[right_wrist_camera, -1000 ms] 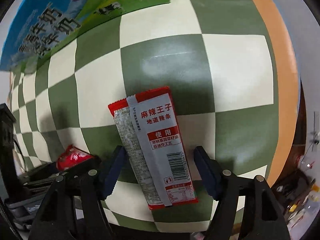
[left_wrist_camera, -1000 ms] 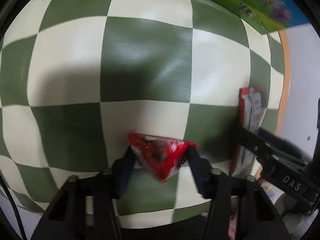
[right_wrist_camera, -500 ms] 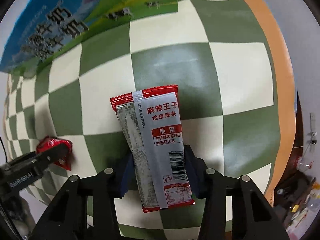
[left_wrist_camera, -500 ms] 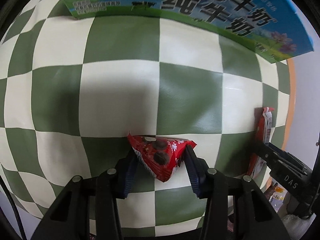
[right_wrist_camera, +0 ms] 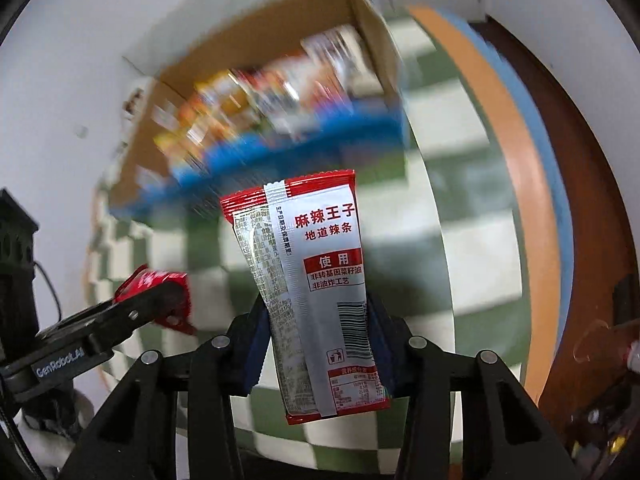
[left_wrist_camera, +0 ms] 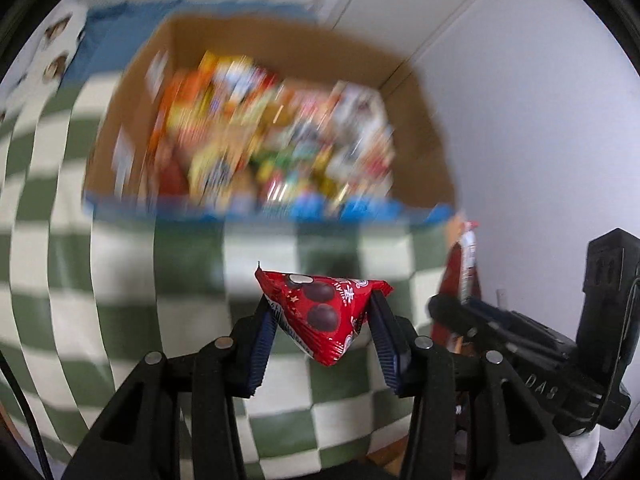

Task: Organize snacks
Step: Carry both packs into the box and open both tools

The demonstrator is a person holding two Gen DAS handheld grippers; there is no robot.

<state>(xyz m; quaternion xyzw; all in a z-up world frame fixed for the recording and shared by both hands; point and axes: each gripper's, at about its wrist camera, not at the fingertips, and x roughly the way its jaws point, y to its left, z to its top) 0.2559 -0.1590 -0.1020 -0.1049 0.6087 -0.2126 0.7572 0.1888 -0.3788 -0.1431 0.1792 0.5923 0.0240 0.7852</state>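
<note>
Already both packets are off the checked tablecloth and in the air, so the pick-up part looks done for these 2. The left gripper is clamped on a red triangular snack packet, which stands up from between its blue pads. The right gripper is closed on a long red-and-silver spicy strip packet, pinched across its lower half with the top end pointing away from the tongs. Ahead, on the far side of the cloth, sits an open cardboard box that already holds a heap of mixed snacks. What seems left is to carry both packets over its near rim and let them go inside; neither is above the box yet.

Much is hard to read. The box and its contents are smeared by motion blur in both views, so no single wrapper in there can be named. Only the strip packet's back shows. In the left view that packet is seen edge-on at the right, partly behind the other tongs.
</note>
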